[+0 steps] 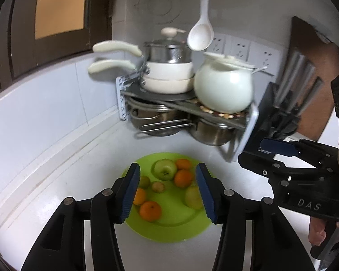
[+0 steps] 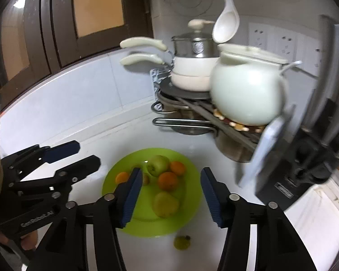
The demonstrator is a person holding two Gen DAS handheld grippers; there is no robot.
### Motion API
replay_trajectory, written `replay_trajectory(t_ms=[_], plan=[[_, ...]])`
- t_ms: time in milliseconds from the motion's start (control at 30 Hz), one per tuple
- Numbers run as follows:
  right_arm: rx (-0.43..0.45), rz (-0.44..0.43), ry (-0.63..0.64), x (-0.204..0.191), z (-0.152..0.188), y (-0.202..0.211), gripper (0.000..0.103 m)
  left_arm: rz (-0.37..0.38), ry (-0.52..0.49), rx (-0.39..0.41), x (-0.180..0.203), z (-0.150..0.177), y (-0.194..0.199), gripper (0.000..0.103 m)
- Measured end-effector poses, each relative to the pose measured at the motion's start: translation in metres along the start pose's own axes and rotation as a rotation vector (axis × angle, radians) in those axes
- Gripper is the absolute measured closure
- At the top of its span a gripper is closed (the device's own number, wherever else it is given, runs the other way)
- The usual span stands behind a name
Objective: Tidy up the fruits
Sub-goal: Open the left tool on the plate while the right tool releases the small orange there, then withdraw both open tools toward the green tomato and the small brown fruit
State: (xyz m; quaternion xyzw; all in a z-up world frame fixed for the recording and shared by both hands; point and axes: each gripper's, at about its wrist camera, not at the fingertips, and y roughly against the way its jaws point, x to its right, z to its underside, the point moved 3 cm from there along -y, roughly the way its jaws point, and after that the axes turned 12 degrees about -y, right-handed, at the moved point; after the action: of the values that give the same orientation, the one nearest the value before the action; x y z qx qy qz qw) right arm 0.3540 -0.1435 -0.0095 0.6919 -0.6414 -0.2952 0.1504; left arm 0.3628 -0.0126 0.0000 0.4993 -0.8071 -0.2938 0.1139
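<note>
A lime-green plate lies on the white counter and holds several fruits: a green apple, oranges, a pale green fruit and a small brownish one. My left gripper hovers over the plate, open, with nothing between its blue pads. My right gripper hangs above the same plate, open and empty too. Each shows in the other's view: the right gripper at the right, the left gripper at the left. One small green fruit lies on the counter just off the plate's near rim.
A corner rack behind the plate carries stacked white pans, a round white pot and steel pots underneath. A white spoon hangs above. A knife block stands at the right. A dark window frame is at the left.
</note>
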Motion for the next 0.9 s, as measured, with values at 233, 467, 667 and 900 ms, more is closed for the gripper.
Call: replay_trajectory(t_ms=[233,467,667,900], plan=[[0.066,0.041,-0.022,0.011,0.013,0.039,0.037,-0.002,-0.045,0.055,0.024,-0.001,0.032,0.044],[0.118,0.093,-0.051,0.028,0.03,0.072,0.032,-0.012,-0.081,0.096,0.044,0.003,0.054,0.036],[0.144,0.123,-0.079,0.039,0.049,0.09,0.031,-0.003,-0.114,0.101,0.058,0.014,0.059,0.032],[0.124,0.159,-0.102,0.051,0.075,0.094,0.029,0.022,-0.139,0.092,0.073,0.031,0.057,0.032]])
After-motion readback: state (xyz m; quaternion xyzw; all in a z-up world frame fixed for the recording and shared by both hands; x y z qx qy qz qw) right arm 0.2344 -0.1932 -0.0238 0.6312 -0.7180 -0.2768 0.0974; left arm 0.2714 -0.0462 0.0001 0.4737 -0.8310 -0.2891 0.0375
